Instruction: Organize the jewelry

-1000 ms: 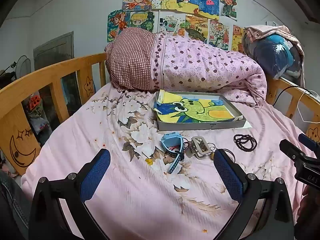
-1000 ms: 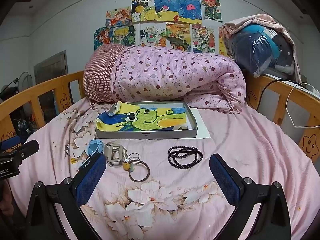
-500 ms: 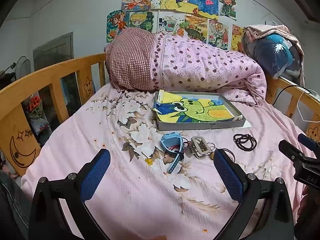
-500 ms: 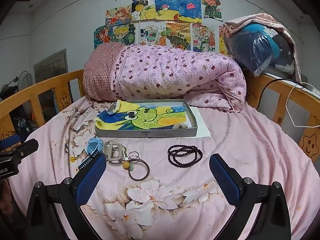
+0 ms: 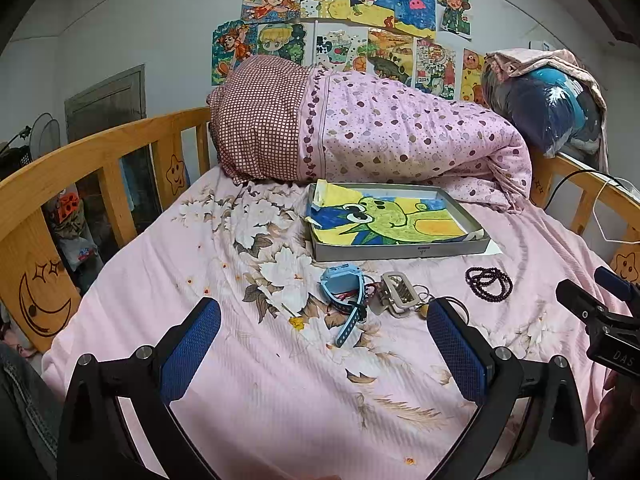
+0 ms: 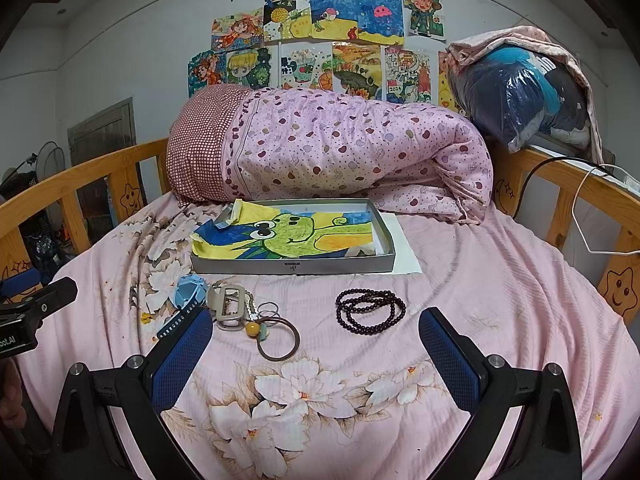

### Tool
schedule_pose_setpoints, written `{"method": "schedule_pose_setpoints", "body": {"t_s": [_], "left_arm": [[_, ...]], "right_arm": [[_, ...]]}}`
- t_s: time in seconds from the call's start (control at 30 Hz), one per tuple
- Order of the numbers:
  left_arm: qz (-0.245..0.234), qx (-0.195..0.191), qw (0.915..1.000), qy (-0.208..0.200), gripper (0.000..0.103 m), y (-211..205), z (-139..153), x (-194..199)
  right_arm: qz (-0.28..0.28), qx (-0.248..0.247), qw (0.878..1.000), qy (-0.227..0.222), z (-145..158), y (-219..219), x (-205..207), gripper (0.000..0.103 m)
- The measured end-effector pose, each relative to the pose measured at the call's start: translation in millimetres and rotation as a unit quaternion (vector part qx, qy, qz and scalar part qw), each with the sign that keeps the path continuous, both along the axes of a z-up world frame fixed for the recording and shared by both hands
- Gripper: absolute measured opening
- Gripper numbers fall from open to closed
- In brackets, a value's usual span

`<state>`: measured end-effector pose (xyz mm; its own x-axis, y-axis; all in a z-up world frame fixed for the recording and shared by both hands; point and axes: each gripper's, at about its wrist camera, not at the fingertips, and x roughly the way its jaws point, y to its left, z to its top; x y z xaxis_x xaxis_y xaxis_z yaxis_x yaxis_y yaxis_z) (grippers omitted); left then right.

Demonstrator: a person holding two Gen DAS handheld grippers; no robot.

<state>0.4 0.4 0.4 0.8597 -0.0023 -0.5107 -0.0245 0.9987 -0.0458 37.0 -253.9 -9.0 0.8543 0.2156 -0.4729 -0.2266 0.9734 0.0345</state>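
On the pink floral bedsheet (image 6: pixel 480 280), the jewelry is lying in a loose row in front of the grey tray (image 6: pixel 294 267), which is holding a frog drawing (image 6: pixel 296 236). The dark bead bracelet (image 6: pixel 370 311) is sitting alone on the right; the blue watch (image 5: pixel 344 292), beige clasp piece (image 6: pixel 230 306) and brown hair tie (image 6: pixel 279 338) with its yellow bead are touching or overlapping on the left.

Left gripper (image 5: pixel 324 350) and right gripper (image 6: pixel 316 354) are both hovering above the sheet with fingers spread wide, holding nothing.

Likely next: the right gripper is lining up on the bracelet, judging by position.

Risks:
- Soft bedding is giving under pressure, so the pads could be pinching sheet along with the beads.
- The bracelet is coiled in several loops, so grabbing one loop may leave the rest dangling and snagging on the tray rim.
- The left cluster is tangled, so lifting one item could drag its neighbours.
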Motion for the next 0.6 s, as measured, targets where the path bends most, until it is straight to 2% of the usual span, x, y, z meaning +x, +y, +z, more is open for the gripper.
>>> {"method": "schedule_pose_setpoints", "body": {"t_s": [0.6], "left_arm": [[0.002, 0.001, 1.0000, 0.001, 0.101, -0.3, -0.2, 0.0]], "right_arm": [[0.000, 0.001, 1.000, 0.001, -1.0, -0.4, 0.0, 0.103]]}}
